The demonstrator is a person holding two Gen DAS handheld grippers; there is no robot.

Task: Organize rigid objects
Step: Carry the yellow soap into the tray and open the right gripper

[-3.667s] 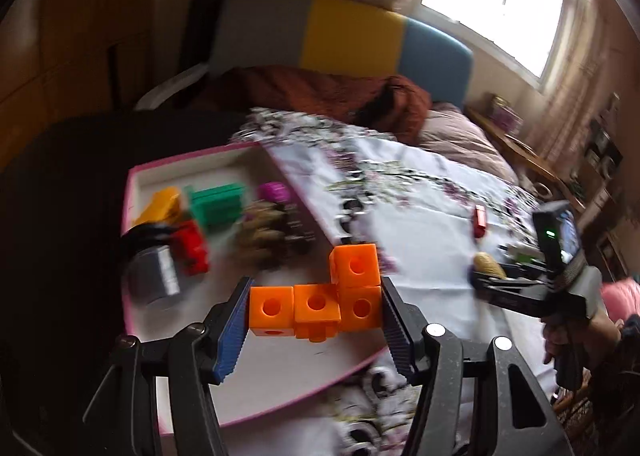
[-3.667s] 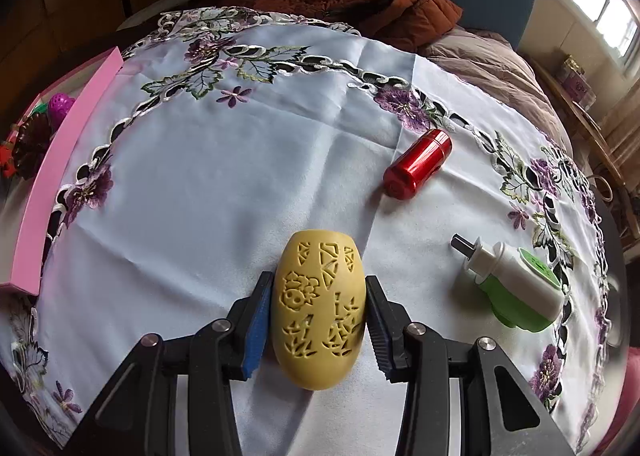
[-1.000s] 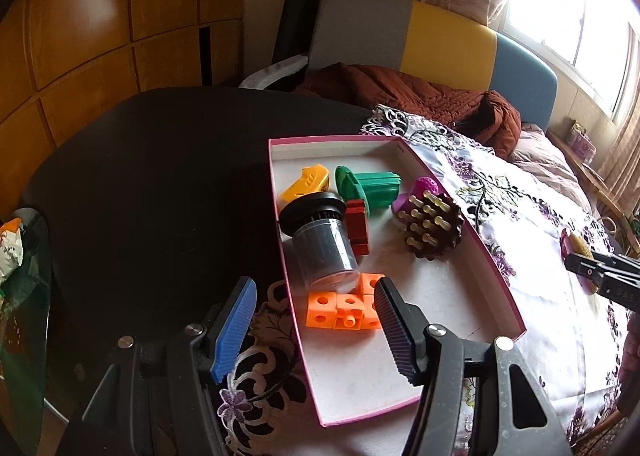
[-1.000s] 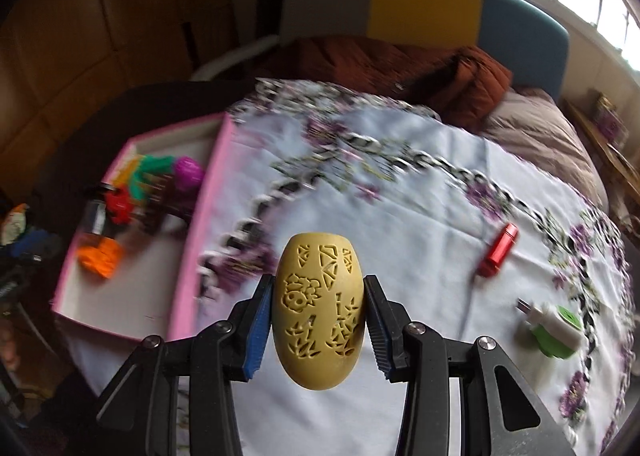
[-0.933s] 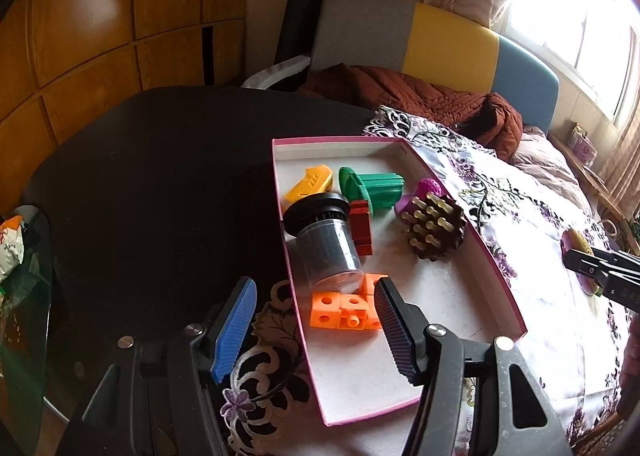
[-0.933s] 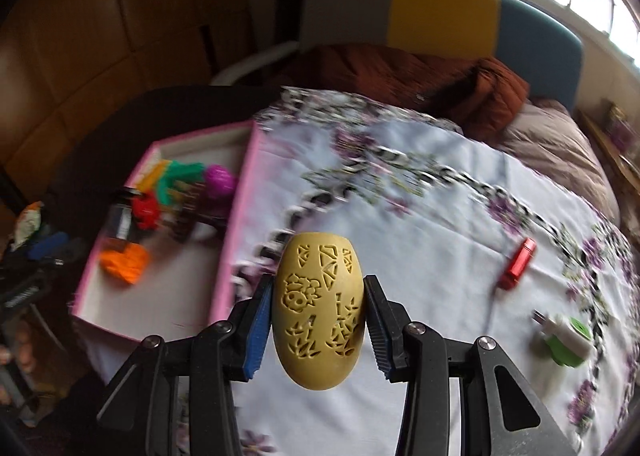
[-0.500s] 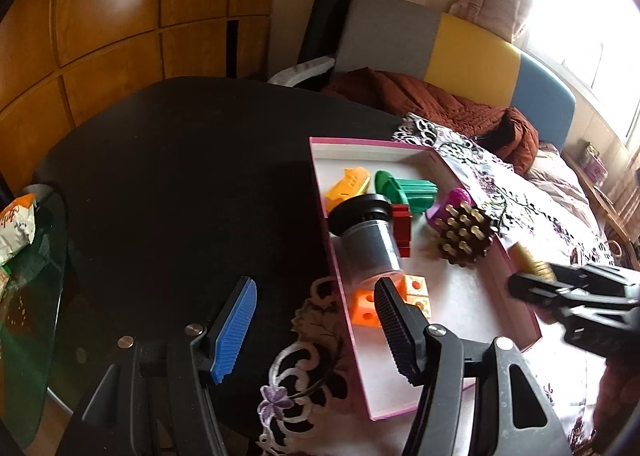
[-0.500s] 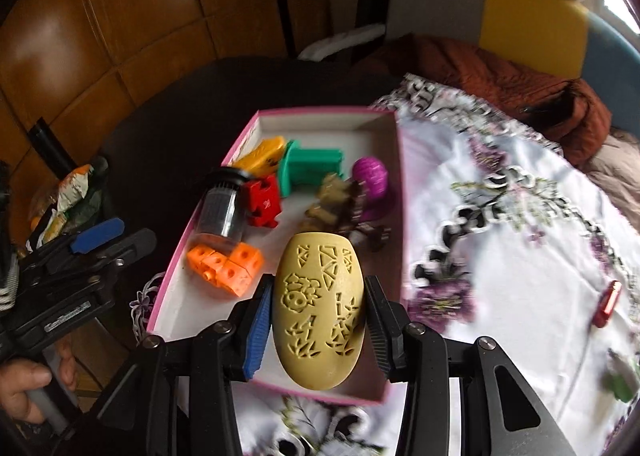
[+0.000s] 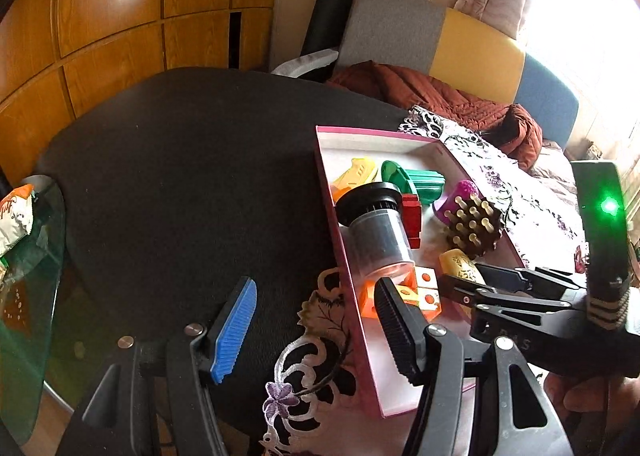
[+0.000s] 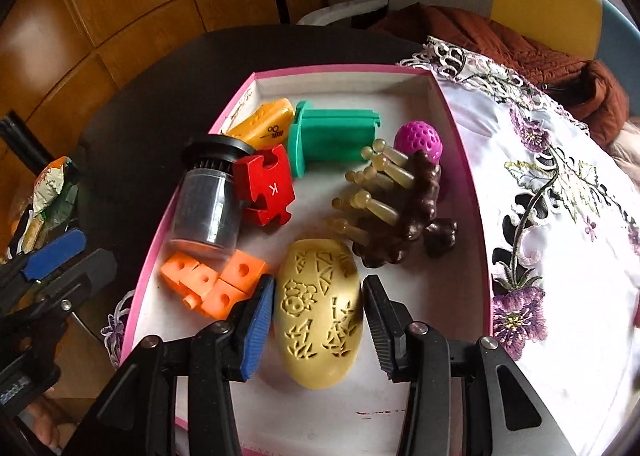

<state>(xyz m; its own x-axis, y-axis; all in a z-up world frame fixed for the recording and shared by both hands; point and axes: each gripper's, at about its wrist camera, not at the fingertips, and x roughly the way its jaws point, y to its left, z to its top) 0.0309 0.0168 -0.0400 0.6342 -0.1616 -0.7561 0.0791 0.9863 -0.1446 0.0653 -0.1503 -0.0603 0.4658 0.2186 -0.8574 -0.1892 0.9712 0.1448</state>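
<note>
Beneath and ahead of both tongs: a round black table (image 9: 180,176). To the right of the right tongs (image 10: 318,284), draped over that table, a white embroidered cloth (image 10: 560,216) with purple flowers.

Straight ahead of the right tongs and just right of the left tongs (image 9: 314,296): a shallow pink tray (image 10: 460,136) with a white floor, its near end under the right fingers.

Inside the tray, from bulky to slight:
- Ahead-left of the right tongs, a clear jar (image 10: 208,208) with a black lid, tipped on its side against the left wall.
- Farther ahead, near the back wall, a green plastic piece (image 10: 336,140) lying flat.
- Ahead-right, a brown peg massager (image 10: 400,208), pegs pointing left.
- Clamped between the right pads, a pale yellow carved egg (image 10: 318,312), both pads touching its sides, low over the tray floor; contact with the floor impossible to tell.
- Just left of the blue right pad, a cluster of joined orange cubes (image 10: 212,280), touching the jar's base.
- Beside the jar's lid, a red puzzle piece (image 10: 264,188) marked K.
- In the far left corner, an orange-yellow wedge (image 10: 264,122).
- Behind the massager, a magenta dimpled ball (image 10: 418,142).

Left tongs: spread wide, holding nothing, hovering over the black table beside the tray's left wall. Right tongs: closed on the egg.
</note>
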